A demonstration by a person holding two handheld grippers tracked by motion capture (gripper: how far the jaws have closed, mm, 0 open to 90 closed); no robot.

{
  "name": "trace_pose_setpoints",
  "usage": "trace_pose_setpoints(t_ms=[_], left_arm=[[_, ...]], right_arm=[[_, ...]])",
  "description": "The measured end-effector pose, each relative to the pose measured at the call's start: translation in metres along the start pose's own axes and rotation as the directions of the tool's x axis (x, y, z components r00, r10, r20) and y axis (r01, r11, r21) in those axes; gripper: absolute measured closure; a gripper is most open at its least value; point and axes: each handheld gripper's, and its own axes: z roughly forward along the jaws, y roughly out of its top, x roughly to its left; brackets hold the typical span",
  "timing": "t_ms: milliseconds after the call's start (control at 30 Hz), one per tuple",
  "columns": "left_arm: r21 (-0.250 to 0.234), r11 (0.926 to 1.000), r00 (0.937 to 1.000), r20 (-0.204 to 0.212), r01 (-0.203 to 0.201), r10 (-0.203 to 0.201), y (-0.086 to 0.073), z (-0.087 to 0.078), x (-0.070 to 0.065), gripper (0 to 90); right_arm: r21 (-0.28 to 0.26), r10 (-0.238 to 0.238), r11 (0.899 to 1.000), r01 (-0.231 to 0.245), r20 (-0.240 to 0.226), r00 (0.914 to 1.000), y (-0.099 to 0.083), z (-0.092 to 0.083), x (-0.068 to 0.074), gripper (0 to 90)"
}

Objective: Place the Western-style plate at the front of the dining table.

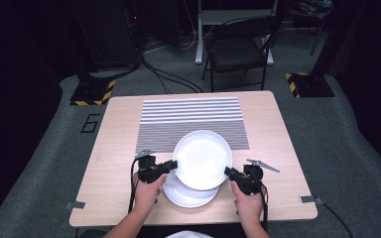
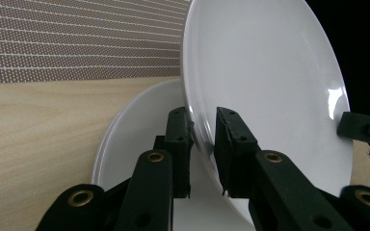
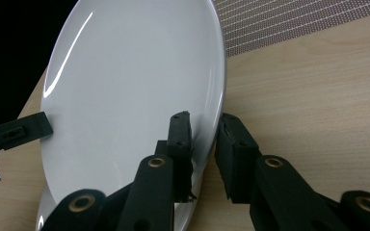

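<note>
On the pale wooden table [image 1: 109,148], toward its near edge, the black two-jaw left gripper [image 1: 172,164] is held in the person's left hand [image 1: 146,194]. Its jaws are clamped together on the left rim of the round white glossy upper plate [image 1: 202,158], with the rim pinched between the pads as seen in the left gripper view [image 2: 203,139]. This upper plate [image 2: 265,86] is carried between the two tools, partly over a second round white lower plate [image 1: 186,196] that lies flat on the table just nearer the person. Behind both plates a grey-and-white striped placemat [image 1: 191,119] is spread across the middle of the table, and its near edge is overlapped by the upper plate. On the right, the black two-jaw right gripper [image 1: 228,172] is held in the right hand [image 1: 248,203], and its jaws are likewise closed on the opposite rim of the upper plate [image 3: 135,96], which is caught between the pads in the right gripper view [image 3: 204,144].
</note>
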Motion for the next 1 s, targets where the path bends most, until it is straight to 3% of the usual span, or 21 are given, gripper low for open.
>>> trace_pose_setpoints(t_ms=[600, 1000], left_arm=[[-0.031, 0.9995, 0.9999, -0.014, 0.004, -0.005, 0.007, -0.009, 0.006, 76.8], [-0.062, 0.998, 0.9994, -0.031, 0.011, -0.013, 0.015, -0.017, 0.012, 76.8]], right_arm=[[0.005, -0.014, 1.0, 0.014, -0.007, 0.9999, 0.008, 0.012, 0.01, 75.9], [0.02, -0.067, 0.998, 0.068, -0.024, 0.9975, 0.021, 0.02, 0.02, 75.1]])
